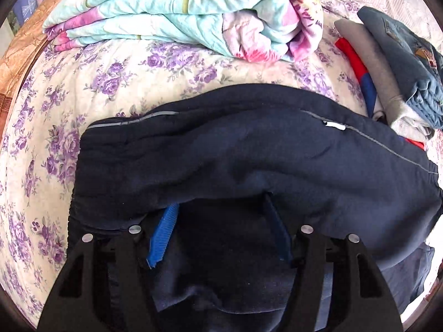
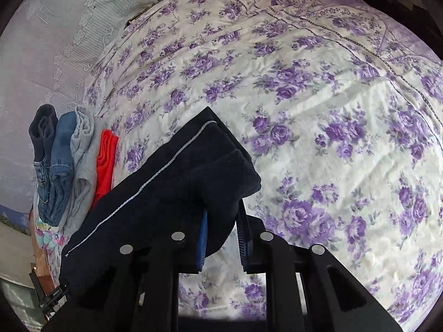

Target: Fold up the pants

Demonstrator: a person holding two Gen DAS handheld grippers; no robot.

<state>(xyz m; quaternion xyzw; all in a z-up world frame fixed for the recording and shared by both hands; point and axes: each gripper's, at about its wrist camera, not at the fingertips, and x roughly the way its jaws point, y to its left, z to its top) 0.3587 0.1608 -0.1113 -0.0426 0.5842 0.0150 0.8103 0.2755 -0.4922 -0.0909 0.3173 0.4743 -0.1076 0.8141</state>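
Observation:
Dark navy pants (image 1: 249, 155) with a grey side seam lie folded over on a floral bedspread (image 1: 116, 83). My left gripper (image 1: 221, 207) has its blue-padded fingers (image 1: 163, 235) spread wide, their tips hidden under a fold of the pants. In the right wrist view the pants (image 2: 193, 171) drape over my right gripper (image 2: 221, 215), whose blue pads (image 2: 202, 238) stand close together with the thick cloth pinched between them, lifted above the bed.
A folded pastel floral quilt (image 1: 180, 13) lies at the back of the bed. A stack of folded clothes, jeans, grey and red pieces (image 1: 393, 69), sits at the right; it also shows in the right wrist view (image 2: 69, 166). The bedspread (image 2: 332, 110) stretches right.

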